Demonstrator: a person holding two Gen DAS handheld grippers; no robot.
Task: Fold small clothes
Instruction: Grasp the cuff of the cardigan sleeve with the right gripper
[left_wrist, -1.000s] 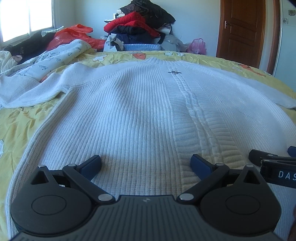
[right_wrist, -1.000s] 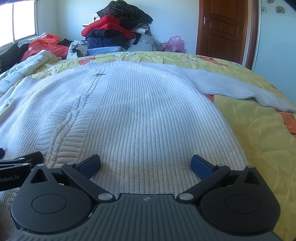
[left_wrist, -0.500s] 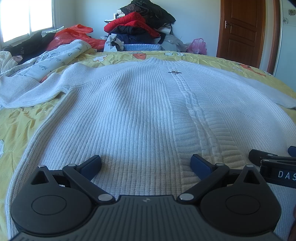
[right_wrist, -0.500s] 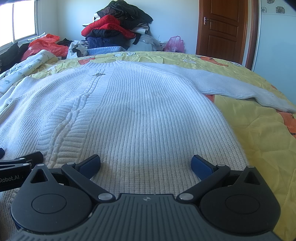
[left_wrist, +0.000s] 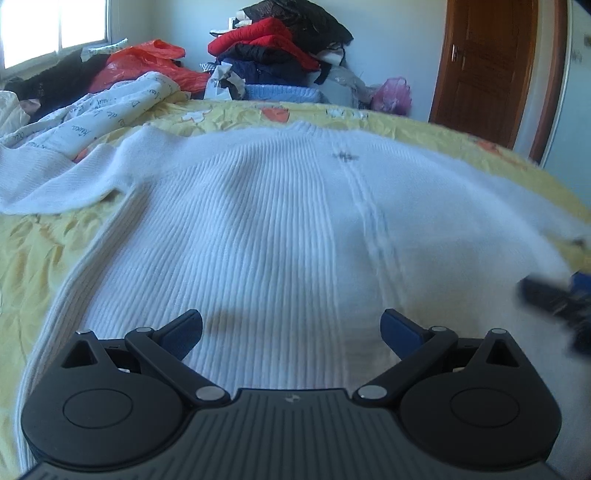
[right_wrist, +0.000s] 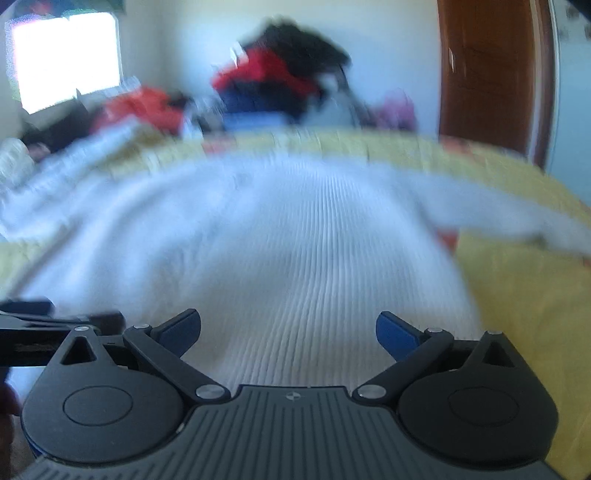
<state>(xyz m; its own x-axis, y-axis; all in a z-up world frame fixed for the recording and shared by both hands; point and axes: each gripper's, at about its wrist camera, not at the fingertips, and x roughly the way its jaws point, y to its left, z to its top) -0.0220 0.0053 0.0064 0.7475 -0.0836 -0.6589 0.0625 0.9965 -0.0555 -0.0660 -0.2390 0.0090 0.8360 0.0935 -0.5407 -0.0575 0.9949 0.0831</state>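
I see the white sweater (left_wrist: 280, 236) spread flat on the yellow bedspread (left_wrist: 33, 251), hem nearest me, collar far ahead; my left gripper (left_wrist: 291, 326) and right gripper (right_wrist: 288, 326) both gape empty over the hem, side by side.

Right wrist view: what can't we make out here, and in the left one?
- Right wrist view: motion blur smears the white sweater and clothes pile.
- Sweater hem: hidden behind the left gripper and right gripper bodies.
- Right sleeve end: cut off by the frame edge.
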